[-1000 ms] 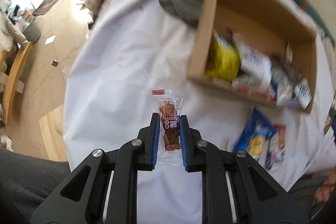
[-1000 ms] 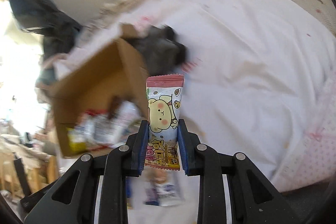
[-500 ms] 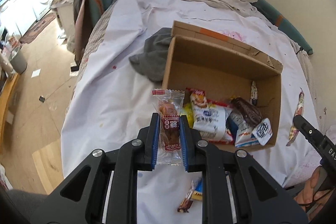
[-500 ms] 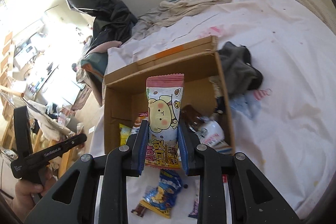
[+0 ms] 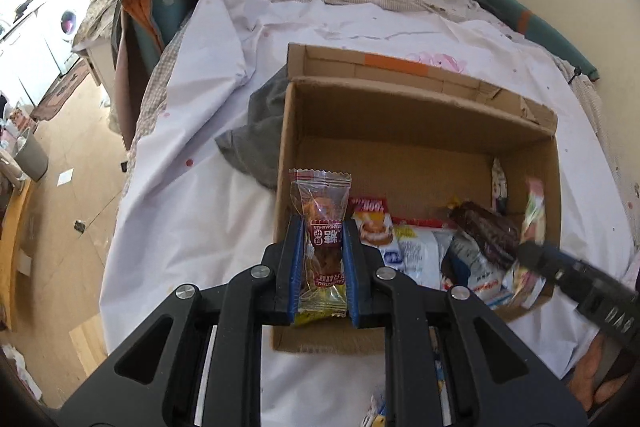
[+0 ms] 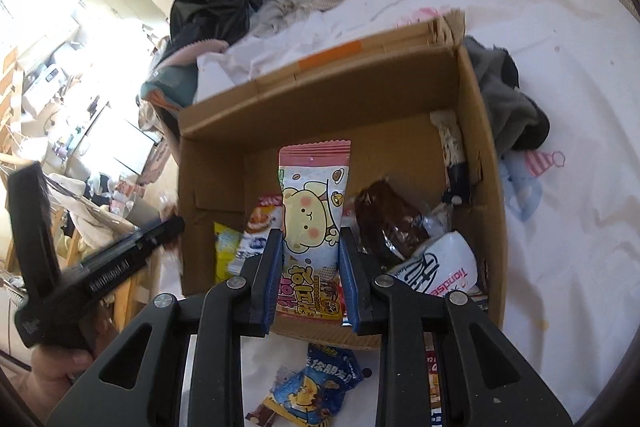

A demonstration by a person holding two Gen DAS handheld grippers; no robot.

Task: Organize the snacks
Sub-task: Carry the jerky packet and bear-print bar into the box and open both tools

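Roughly halfway I'd guess: my left gripper [image 5: 322, 269] is clamped on a clear-wrapped brown snack [image 5: 323, 227] and my right gripper [image 6: 308, 267] on a pink bear-print packet [image 6: 311, 223], both over the cardboard box [image 6: 208, 163] holding several snacks, with loose packets [image 6: 316, 385] on the bed at 6 o'clock.

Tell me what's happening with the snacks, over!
Left gripper shut on clear candy packet. Right gripper shut on pink bear snack. Both over cardboard box; nothing blocking.
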